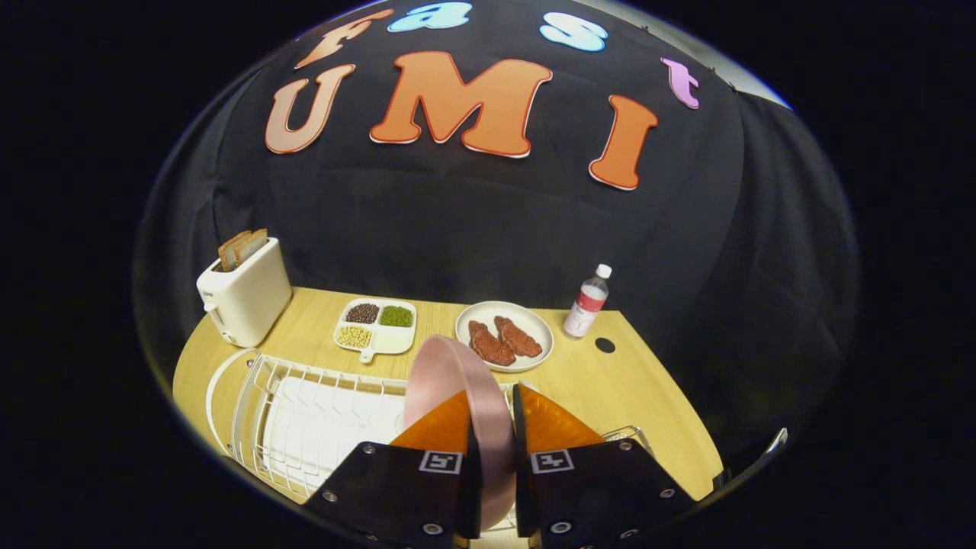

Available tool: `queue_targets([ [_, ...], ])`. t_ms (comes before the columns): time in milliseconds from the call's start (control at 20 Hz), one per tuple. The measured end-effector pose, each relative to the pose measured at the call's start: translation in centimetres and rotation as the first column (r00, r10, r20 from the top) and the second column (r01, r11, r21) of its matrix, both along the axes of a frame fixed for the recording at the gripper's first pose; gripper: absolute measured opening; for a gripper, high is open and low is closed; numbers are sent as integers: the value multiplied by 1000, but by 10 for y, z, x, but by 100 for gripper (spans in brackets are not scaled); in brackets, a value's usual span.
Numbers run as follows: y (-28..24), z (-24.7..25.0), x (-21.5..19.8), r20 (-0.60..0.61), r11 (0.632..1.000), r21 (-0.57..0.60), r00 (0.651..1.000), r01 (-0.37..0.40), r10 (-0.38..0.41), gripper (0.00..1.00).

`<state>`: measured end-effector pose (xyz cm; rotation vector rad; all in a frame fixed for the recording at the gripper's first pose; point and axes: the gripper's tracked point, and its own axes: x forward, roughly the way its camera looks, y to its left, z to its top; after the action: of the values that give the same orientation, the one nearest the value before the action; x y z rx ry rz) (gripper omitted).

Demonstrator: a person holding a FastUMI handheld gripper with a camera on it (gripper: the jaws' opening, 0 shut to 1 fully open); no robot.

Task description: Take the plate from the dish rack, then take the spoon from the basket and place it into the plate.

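Your gripper has its jaws closed on the pink plate, which stands on edge between them, over the right end of the rack. Its flat face looks left toward the rack, so lift it upward first.

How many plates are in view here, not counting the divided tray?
2. The pink plate stands on edge between the gripper's fingers, over the rack. A white plate of meat sits beyond, beside the bottle.

Light wood table w/ rounded corners, black cloth wall behind.
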<state>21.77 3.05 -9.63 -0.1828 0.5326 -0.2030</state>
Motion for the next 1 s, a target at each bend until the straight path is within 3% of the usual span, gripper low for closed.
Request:
queue_targets([
  [100, 10, 9, -6, 16, 998, 59, 1000, -20, 20, 15],
  [350, 3, 18, -38, 30, 997, 63, 999, -40, 38, 15],
  [700, 10, -1, -115, 27, 981, 167, 995, -102, 99, 15],
  [1000, 21, -39, -184, -8, 944, 303, 990, -132, 141, 15],
])
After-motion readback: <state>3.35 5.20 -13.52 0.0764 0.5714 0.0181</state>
